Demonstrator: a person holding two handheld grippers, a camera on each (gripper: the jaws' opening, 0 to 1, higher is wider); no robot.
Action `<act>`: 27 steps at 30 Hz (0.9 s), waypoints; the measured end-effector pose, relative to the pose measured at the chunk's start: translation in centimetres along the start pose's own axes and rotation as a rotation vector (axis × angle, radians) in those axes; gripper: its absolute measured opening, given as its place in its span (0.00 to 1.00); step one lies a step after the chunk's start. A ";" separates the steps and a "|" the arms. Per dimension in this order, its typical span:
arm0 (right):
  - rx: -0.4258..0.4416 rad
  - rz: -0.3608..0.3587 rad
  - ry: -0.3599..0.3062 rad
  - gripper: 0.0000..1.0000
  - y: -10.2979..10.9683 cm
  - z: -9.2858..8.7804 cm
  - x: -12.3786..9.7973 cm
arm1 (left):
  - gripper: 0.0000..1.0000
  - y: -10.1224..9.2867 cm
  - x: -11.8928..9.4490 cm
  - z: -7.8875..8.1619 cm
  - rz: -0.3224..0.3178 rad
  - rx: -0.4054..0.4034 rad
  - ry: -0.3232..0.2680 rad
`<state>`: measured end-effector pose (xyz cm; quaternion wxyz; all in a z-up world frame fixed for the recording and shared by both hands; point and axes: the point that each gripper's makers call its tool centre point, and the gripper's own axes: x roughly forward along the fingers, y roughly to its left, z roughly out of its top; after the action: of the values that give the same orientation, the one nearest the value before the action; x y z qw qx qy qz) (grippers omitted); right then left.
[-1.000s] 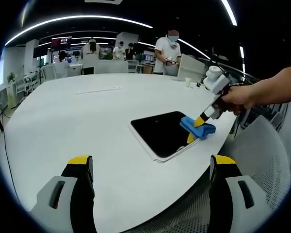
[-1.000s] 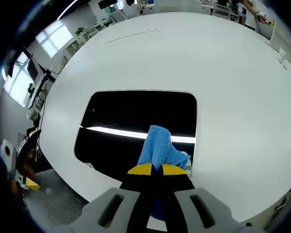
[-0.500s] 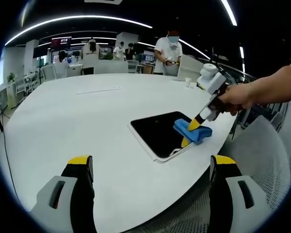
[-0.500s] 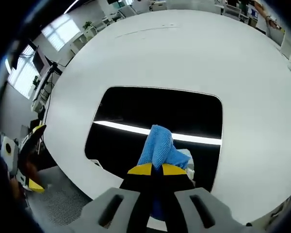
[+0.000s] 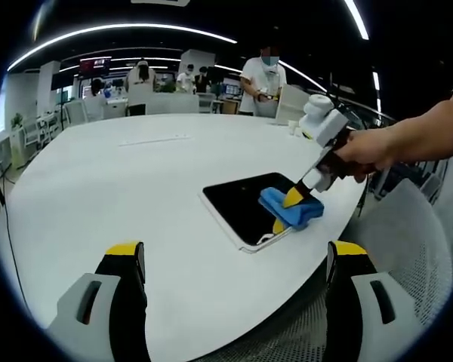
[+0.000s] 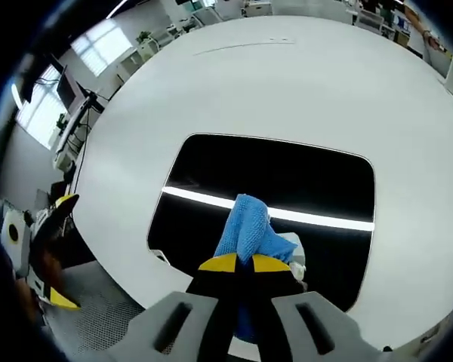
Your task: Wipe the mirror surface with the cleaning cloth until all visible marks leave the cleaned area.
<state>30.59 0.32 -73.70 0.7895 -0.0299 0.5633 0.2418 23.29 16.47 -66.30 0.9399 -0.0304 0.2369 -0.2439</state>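
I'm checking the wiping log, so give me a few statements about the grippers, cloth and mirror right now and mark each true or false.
1. The right gripper is shut on the blue cloth. True.
2. The cloth lies on the mirror. True.
3. The left gripper holds the cloth. False: its jaws stand open and apart, holding nothing.
4. The mirror stands upright against a wall. False: it lies flat on the white table.
5. The mirror reflects a bright light strip. True.
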 end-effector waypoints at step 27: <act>-0.055 0.064 0.014 0.00 5.2 1.3 1.7 | 0.99 0.1 0.0 -0.2 -0.001 -0.006 0.003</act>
<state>30.02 5.94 -73.56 0.7764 -0.0354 0.5624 0.2822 23.27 16.54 -66.50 0.9393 -0.0328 0.2390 -0.2440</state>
